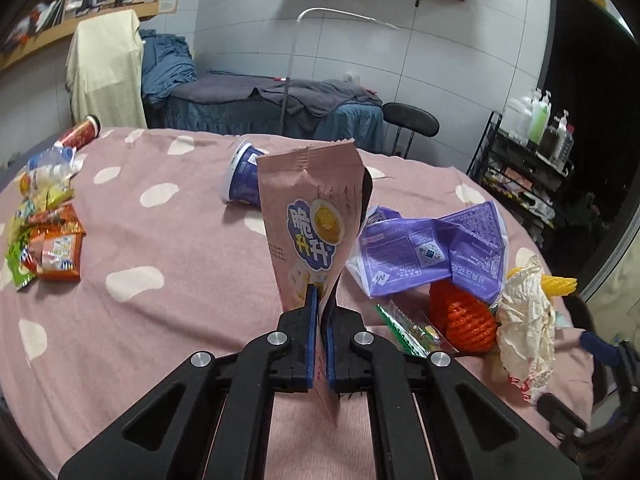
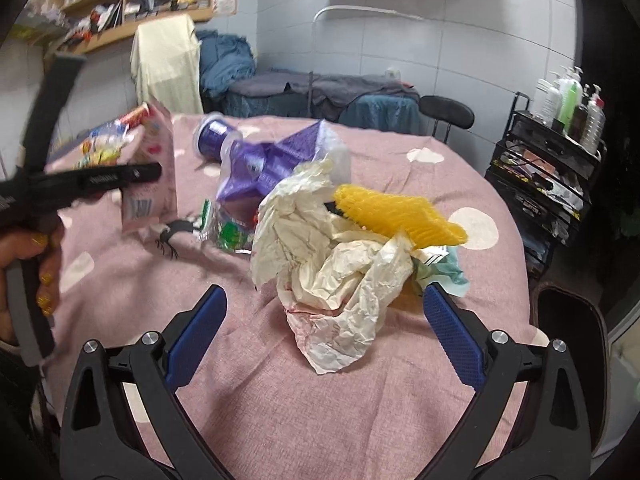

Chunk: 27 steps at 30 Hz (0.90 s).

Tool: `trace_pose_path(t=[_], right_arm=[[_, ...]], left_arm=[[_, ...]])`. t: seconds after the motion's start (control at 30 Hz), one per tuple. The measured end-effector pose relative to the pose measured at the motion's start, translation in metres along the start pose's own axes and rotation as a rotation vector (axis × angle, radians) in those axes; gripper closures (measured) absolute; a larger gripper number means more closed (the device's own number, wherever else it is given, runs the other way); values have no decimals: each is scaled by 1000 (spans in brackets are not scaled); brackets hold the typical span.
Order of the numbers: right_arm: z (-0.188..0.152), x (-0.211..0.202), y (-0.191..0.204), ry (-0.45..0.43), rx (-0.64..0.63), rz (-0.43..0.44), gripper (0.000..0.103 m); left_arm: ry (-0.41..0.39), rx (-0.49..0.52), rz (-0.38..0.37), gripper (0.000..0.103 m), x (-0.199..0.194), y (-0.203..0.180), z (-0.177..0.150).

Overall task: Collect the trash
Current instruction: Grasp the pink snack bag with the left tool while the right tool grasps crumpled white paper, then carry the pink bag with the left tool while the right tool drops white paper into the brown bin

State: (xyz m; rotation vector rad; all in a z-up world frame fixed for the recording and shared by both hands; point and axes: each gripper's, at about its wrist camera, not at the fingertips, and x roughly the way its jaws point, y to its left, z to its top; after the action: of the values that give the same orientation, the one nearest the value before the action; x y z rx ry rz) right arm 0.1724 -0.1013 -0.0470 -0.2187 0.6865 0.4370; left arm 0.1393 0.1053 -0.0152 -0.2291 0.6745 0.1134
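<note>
My left gripper (image 1: 319, 312) is shut on a pink snack bag (image 1: 310, 220), which stands upright above the pink spotted tablecloth (image 1: 160, 280). The same bag (image 2: 154, 160) and the left gripper (image 2: 154, 172) appear at the left of the right wrist view, in a person's hand (image 2: 24, 256). My right gripper (image 2: 324, 308) stands open around a crumpled cream paper wrapper (image 2: 340, 264), its blue pads apart from it on either side. Behind the paper lie a yellow foam net (image 2: 396, 216) and a purple bag (image 2: 264, 164).
A purple cup (image 1: 244, 176) lies on its side at mid-table. An orange foam net (image 1: 464, 316) and a green wrapper (image 1: 404, 328) lie near the purple bag (image 1: 432, 252). Several snack packets (image 1: 48, 240) and a red can (image 1: 82, 134) sit at the left. A black rack (image 2: 548, 176) stands right.
</note>
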Motion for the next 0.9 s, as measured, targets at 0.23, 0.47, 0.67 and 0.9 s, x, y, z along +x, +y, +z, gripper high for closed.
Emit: trace_pose_path(t=[0.23, 0.47, 0.67, 0.9], right_arm=[[-1, 44, -6, 168, -13, 6, 53], [-5, 22, -26, 91, 83, 74, 74], [-18, -13, -35, 8, 142, 135, 77], [-27, -59, -43, -99, 196, 148, 77]], left_arm=[[-23, -7, -14, 100, -13, 7, -10], [-54, -11, -56, 101, -28, 9, -22], [-95, -9, -100, 101, -48, 3, -27], [-146, 26, -199, 101, -73, -21, -27]])
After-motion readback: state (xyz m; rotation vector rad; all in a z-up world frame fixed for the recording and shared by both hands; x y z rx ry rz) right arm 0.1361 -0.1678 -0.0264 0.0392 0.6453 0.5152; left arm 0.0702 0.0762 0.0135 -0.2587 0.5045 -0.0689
